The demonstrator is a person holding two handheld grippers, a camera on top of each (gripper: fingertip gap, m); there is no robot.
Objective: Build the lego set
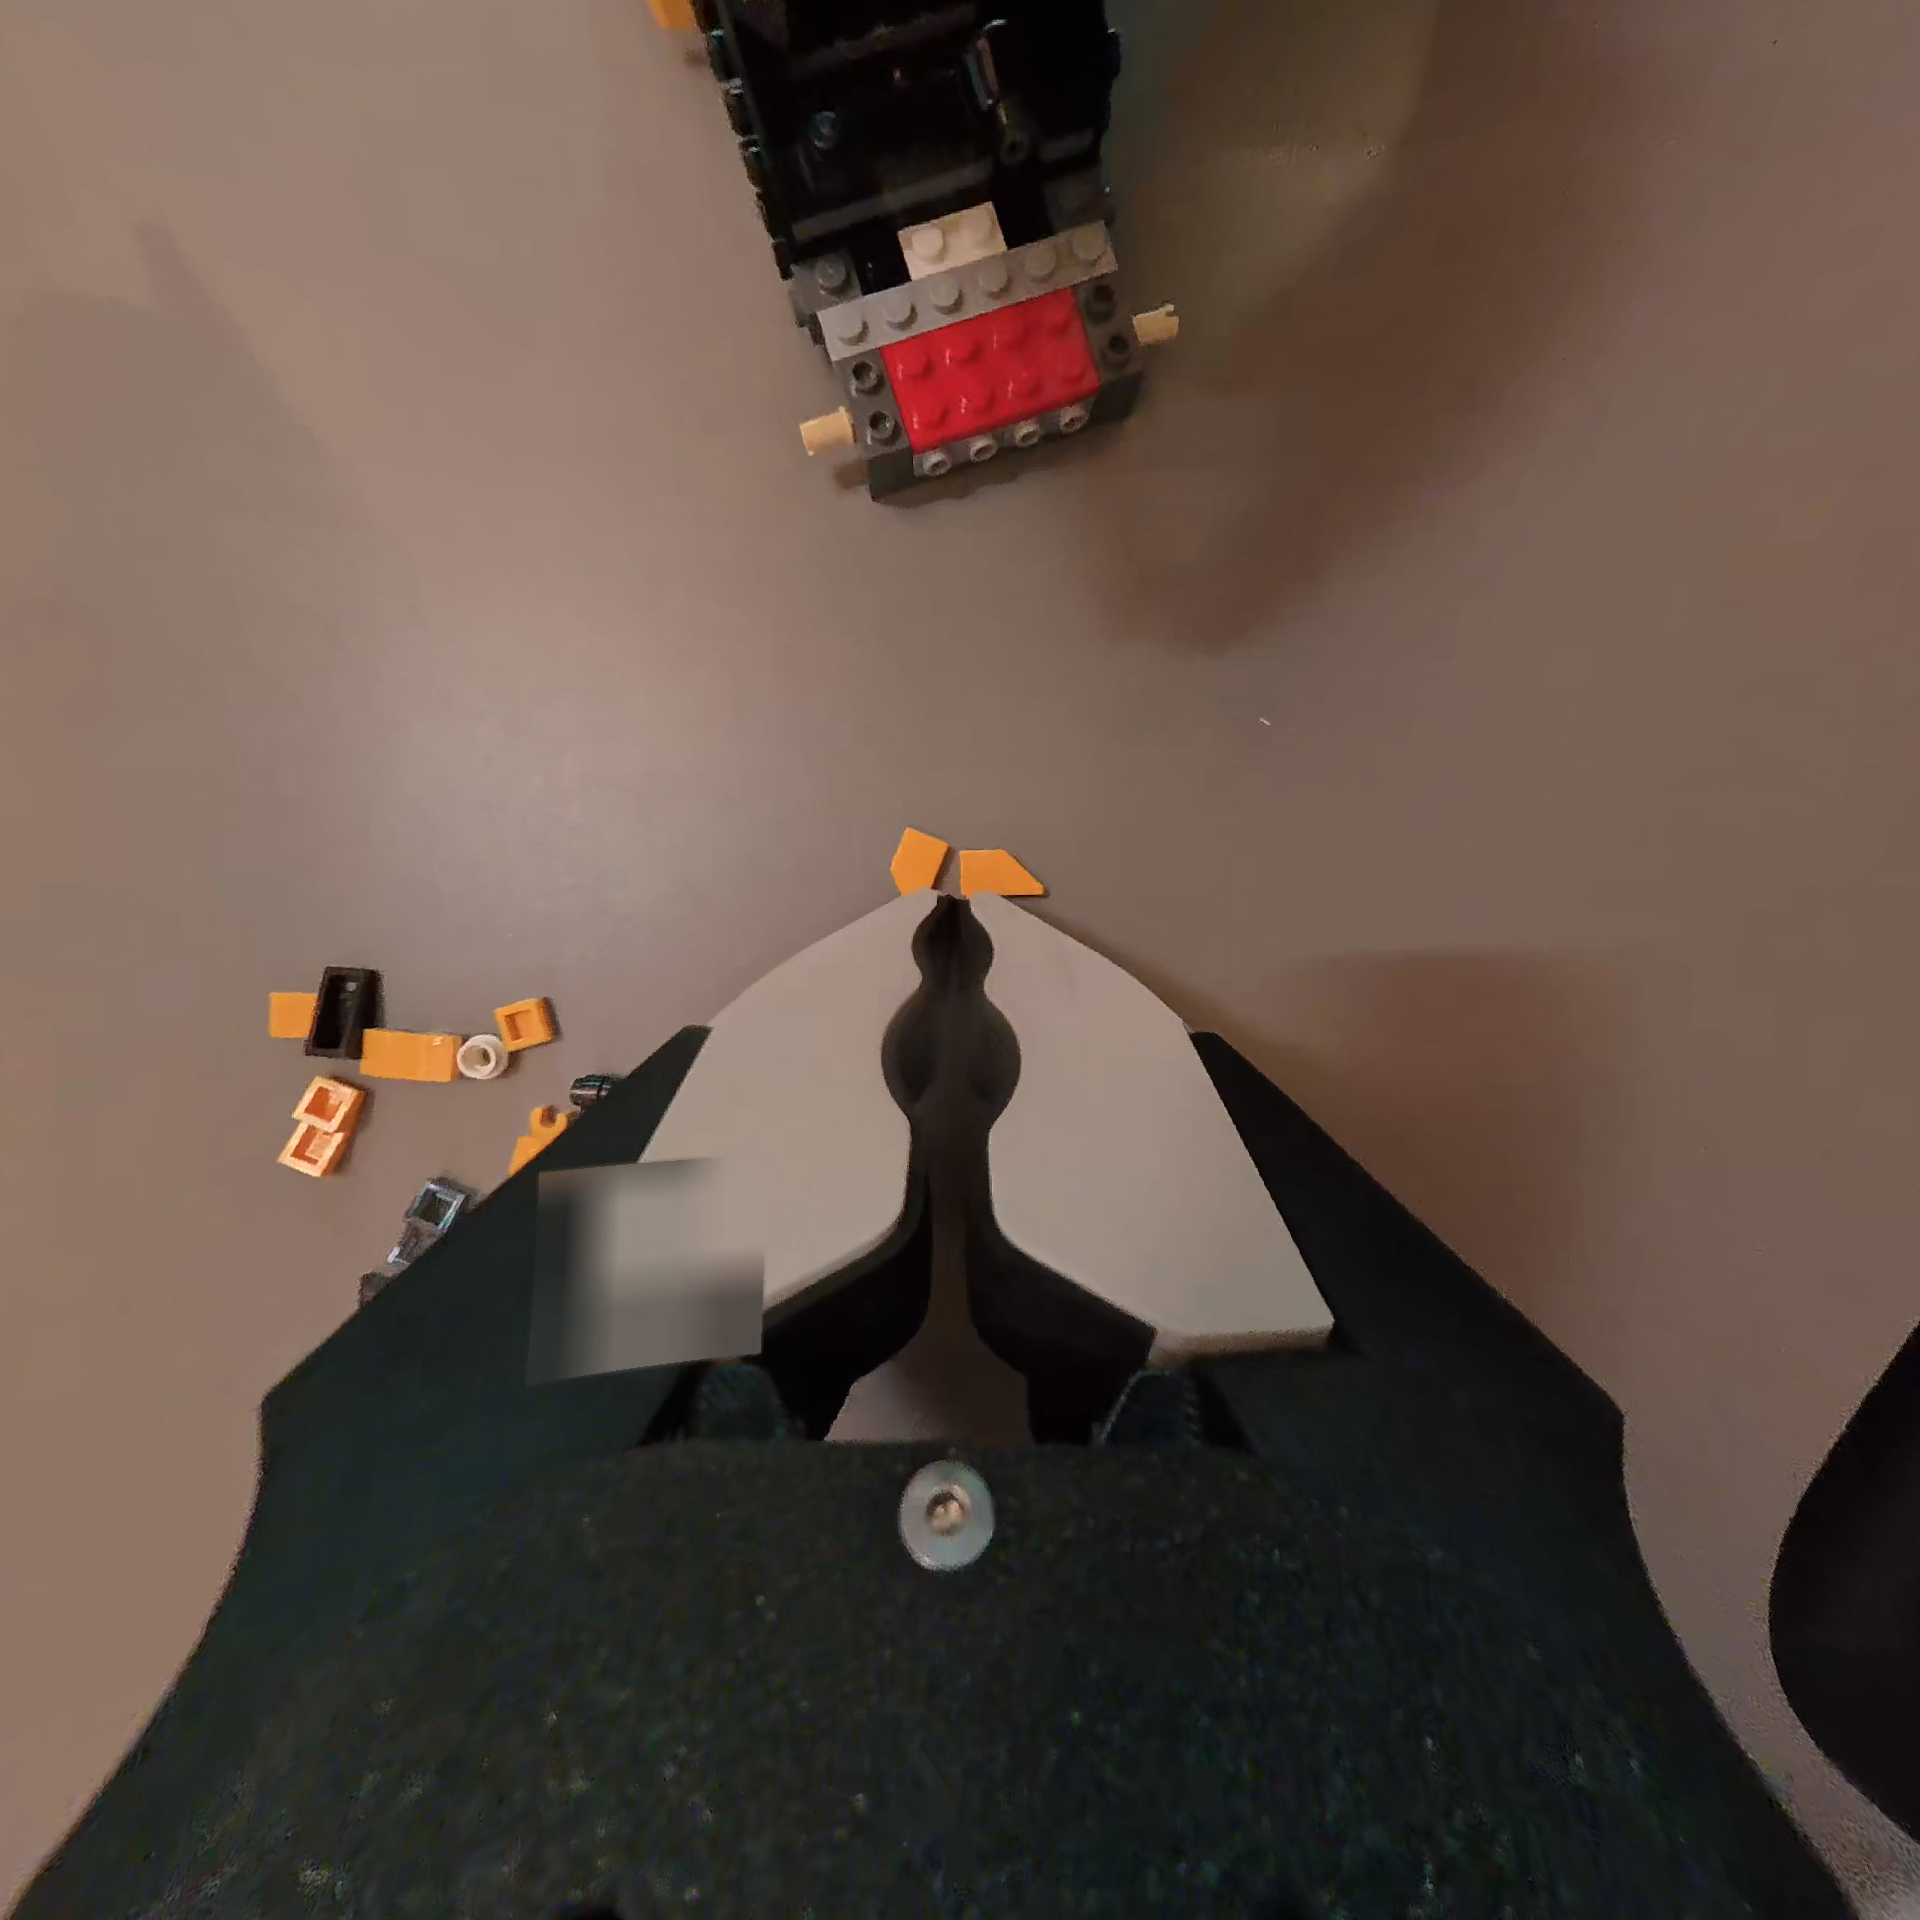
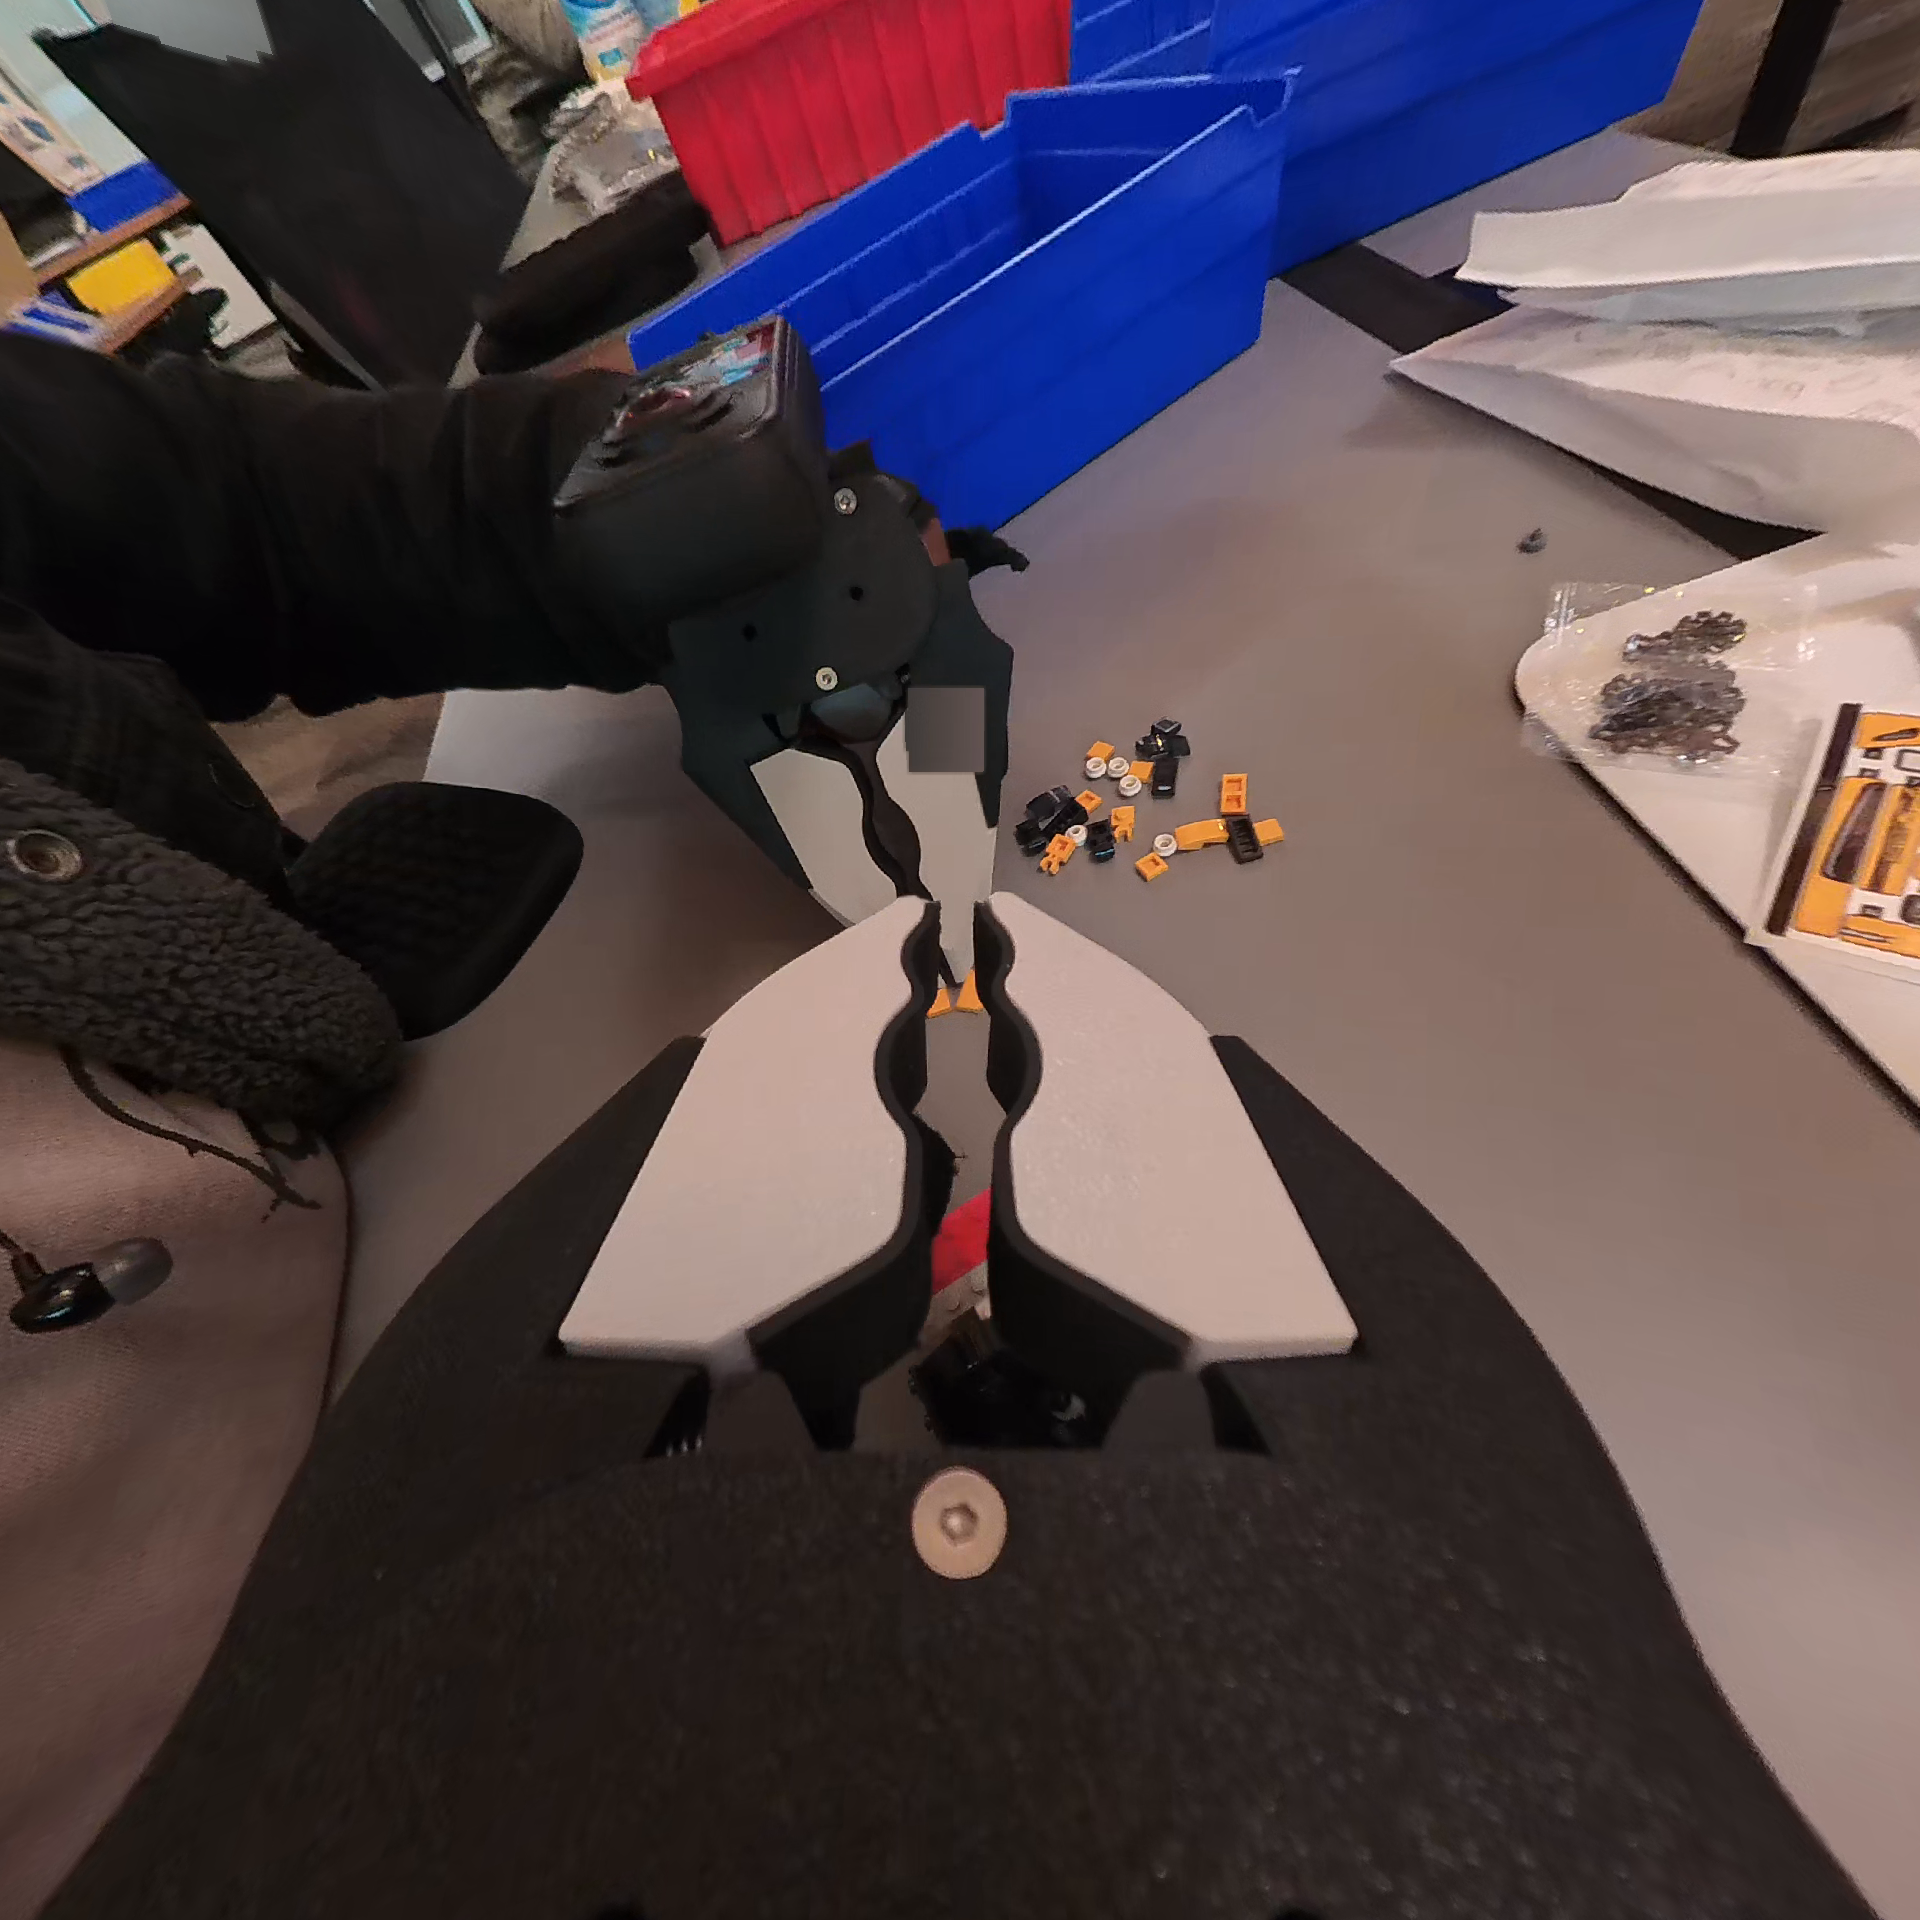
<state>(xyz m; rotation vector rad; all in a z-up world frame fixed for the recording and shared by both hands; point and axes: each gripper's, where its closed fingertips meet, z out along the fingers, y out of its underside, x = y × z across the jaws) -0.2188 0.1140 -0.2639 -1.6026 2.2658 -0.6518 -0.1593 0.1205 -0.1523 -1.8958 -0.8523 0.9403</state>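
My left gripper (image 1: 948,904) is shut, with its tips down at the grey table (image 1: 520,623). Two small orange wedge pieces (image 1: 918,860) (image 1: 997,873) lie just beyond the tips, and nothing shows between the pads. The half-built black model with a red plate (image 1: 987,374) stands farther ahead. In the right wrist view my right gripper (image 2: 954,914) has its jaws a little apart with nothing between them. Through that gap I see the left gripper's fingers (image 2: 935,831) and the orange wedges (image 2: 940,1003). A bit of the model's red plate (image 2: 961,1236) shows below the right fingers.
A pile of loose orange, black and white pieces (image 1: 405,1049) (image 2: 1153,810) lies beside the left gripper. Blue bins (image 2: 1039,312) and a red bin (image 2: 852,104) stand behind. White paper bags (image 2: 1714,312), a bag of black parts (image 2: 1673,686) and a booklet (image 2: 1860,852) lie right. A chair armrest (image 2: 436,894) is left. Some 12 cm of space lies between my two pairs of fingers.
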